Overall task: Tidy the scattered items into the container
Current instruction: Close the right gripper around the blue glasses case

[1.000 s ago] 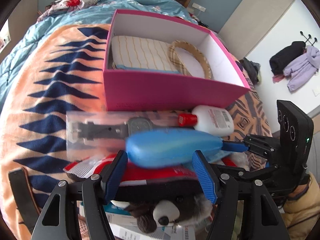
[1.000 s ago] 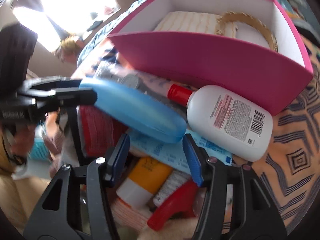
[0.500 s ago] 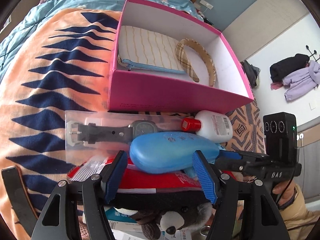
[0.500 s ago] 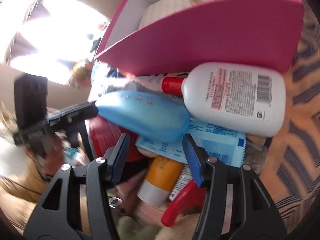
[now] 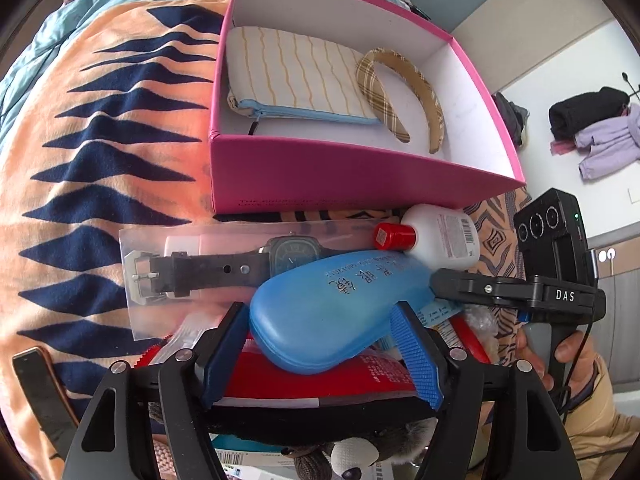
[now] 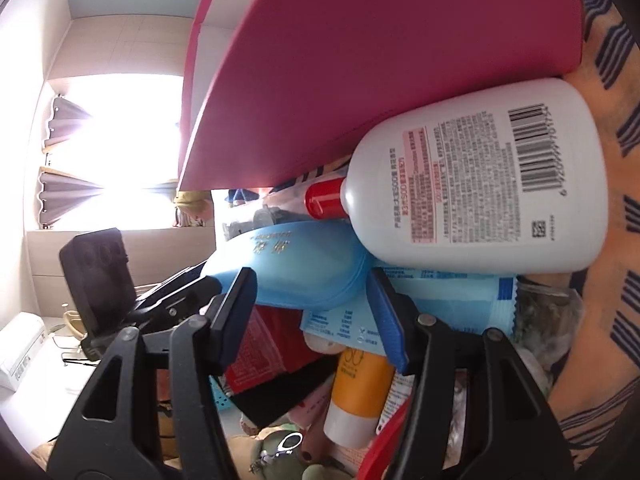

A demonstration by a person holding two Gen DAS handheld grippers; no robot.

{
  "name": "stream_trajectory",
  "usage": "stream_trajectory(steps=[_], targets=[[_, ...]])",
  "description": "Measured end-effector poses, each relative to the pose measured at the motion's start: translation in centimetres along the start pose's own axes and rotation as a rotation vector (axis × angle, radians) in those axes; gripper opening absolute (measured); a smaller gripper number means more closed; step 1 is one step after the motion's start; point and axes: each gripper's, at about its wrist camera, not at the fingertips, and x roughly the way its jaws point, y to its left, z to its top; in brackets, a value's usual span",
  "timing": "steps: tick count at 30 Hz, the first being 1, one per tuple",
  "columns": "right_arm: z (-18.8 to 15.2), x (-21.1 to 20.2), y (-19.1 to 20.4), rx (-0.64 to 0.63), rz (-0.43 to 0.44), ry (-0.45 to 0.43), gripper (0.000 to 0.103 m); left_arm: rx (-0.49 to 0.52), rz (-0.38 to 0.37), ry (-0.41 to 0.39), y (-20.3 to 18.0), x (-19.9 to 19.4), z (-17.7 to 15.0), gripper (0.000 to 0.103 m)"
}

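A blue glasses case (image 5: 332,312) lies on top of a heap of items in front of the pink box (image 5: 360,168). My left gripper (image 5: 320,348) has its blue pads against both sides of the case's near end and looks shut on it. The case's other end (image 6: 304,264) sits between the fingers of my right gripper (image 6: 312,304), which is open and comes in from the right (image 5: 440,284). In the box lie a striped pouch (image 5: 292,76) and a plaid headband (image 5: 404,92).
A white bottle with a red cap (image 6: 480,184) and a packaged watch (image 5: 224,272) lie against the box wall (image 6: 400,60). Under the case are a red packet (image 5: 320,380), a blue sachet (image 6: 440,304), a yellow tube (image 6: 356,392) and a plush toy (image 5: 352,456). A hand (image 5: 560,356) holds the right gripper.
The left view has risen and tilted, showing more of the box's inside, with the case still between its pads. My right gripper dropped and closed in, its fingers now straddling the case's end.
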Motion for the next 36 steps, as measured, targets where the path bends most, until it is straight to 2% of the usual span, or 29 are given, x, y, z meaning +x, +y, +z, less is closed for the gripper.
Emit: stream_trajectory(steps=[8, 12, 16, 20, 23, 27, 31, 36], targets=[[0.5, 0.6, 1.3, -0.114, -0.065, -0.009, 0.061, -0.033, 0.012, 0.010, 0.1, 0.0, -0.1, 0.075], [-0.4, 0.9, 2.2, -0.178, -0.104, -0.020, 0.058, -0.060, 0.015, -0.015, 0.1, -0.6, -0.2, 0.074], [-1.0, 1.4, 3.1, -0.230, -0.129, -0.028, 0.056, -0.042, 0.031, -0.027, -0.3, -0.8, -0.6, 0.073], [-1.3, 1.6, 2.2, -0.175, -0.103, -0.017, 0.056, -0.052, 0.020, -0.023, 0.1, -0.4, -0.7, 0.073], [-0.3, 1.3, 1.4, -0.078, -0.046, -0.017, 0.057, -0.059, 0.013, -0.021, 0.3, -0.3, -0.6, 0.073], [0.8, 2.1, 1.0, -0.012, -0.038, -0.007, 0.058, -0.064, 0.010, -0.014, 0.5, -0.2, -0.6, 0.073], [1.2, 3.3, 1.7, -0.038, -0.047, -0.008, 0.063, -0.084, 0.004, -0.018, 0.7, -0.4, -0.6, 0.073], [1.0, 3.3, 2.3, -0.094, -0.047, -0.015, 0.057, -0.100, 0.015, -0.035, 0.6, -0.8, -0.6, 0.073]])
